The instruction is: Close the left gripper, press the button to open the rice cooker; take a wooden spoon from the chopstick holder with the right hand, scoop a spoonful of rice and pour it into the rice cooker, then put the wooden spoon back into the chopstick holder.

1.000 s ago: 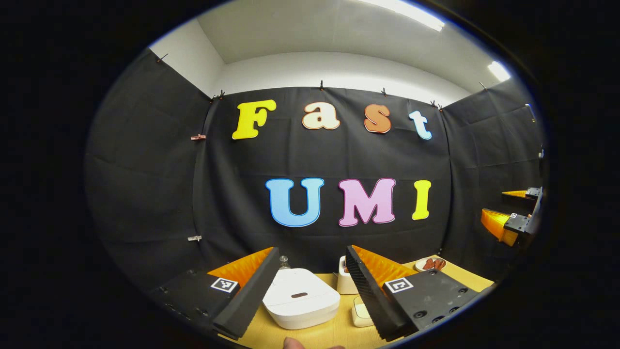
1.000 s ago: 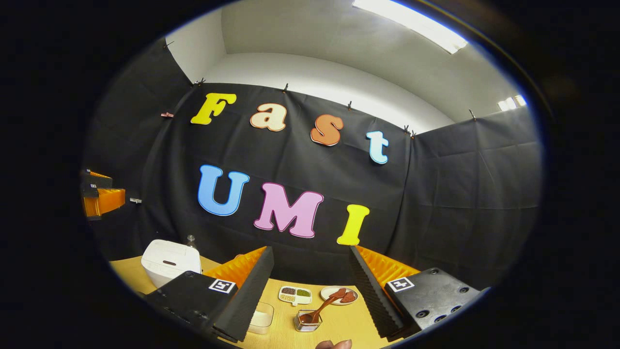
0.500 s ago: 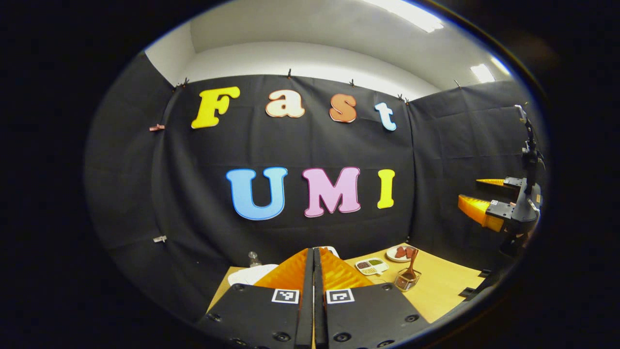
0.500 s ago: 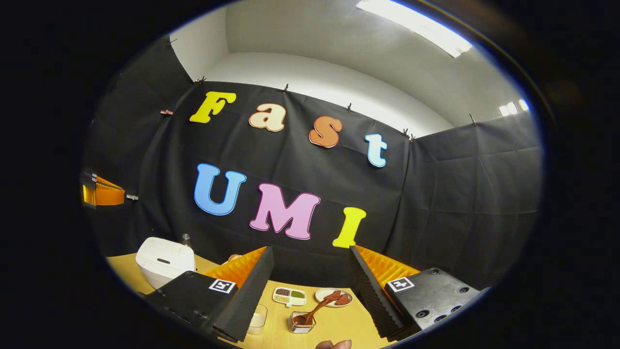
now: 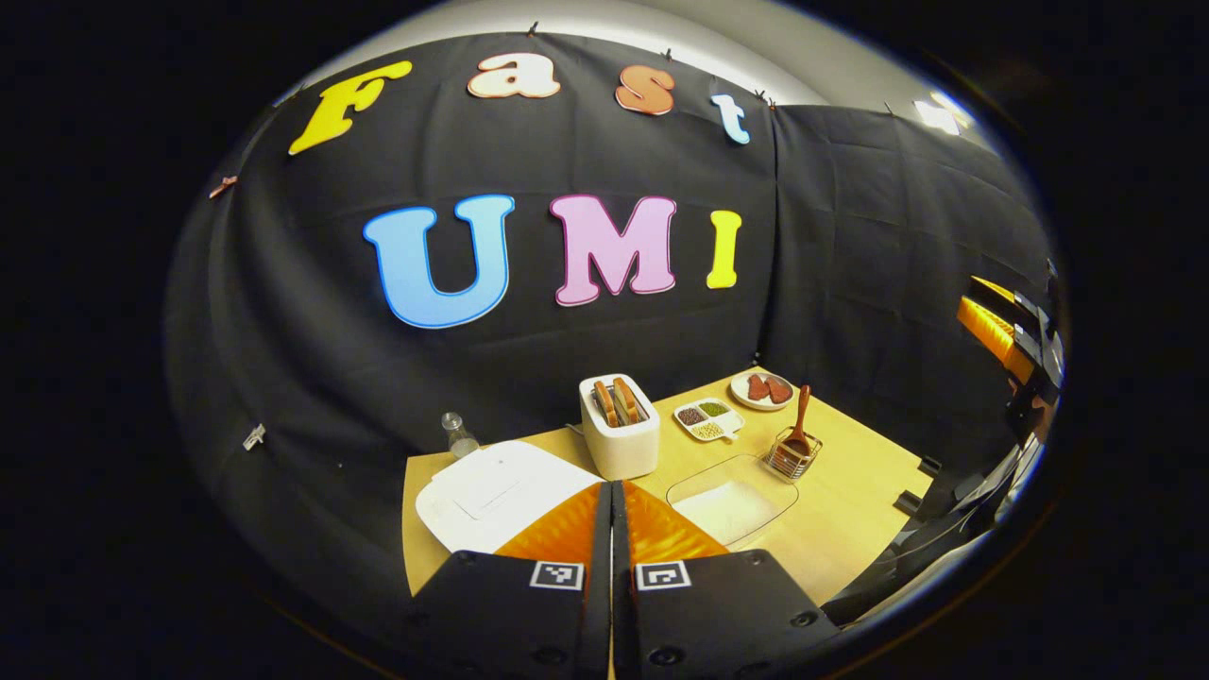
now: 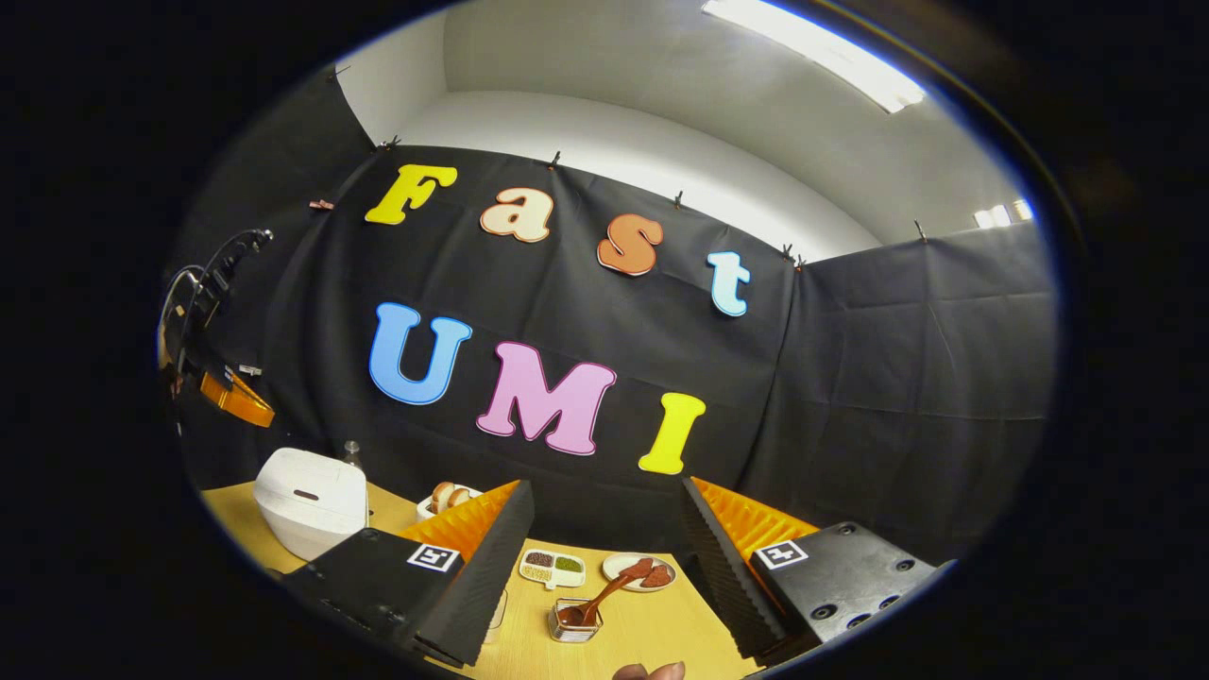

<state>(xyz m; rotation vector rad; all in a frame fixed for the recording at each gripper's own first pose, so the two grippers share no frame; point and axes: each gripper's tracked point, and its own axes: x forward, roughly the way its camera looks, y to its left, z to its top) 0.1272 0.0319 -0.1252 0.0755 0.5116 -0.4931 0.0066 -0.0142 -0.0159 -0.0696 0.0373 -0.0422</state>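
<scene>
While left gripper [image 5: 611, 529] pinched together, empty, above white rounded rice cooker [image 5: 496, 491] at 11 o'clock (lid down): off-centre press may miss button; right gripper [image 6: 604, 567] agape, empty.

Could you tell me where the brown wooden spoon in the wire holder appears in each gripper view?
Left gripper view: the brown wooden spoon stands right of centre, beyond the clear tray of rice.
Right gripper view: it leans at bottom centre between that gripper's open fingers.
Shared landmark: the white divided dish of beans just behind it.
</scene>
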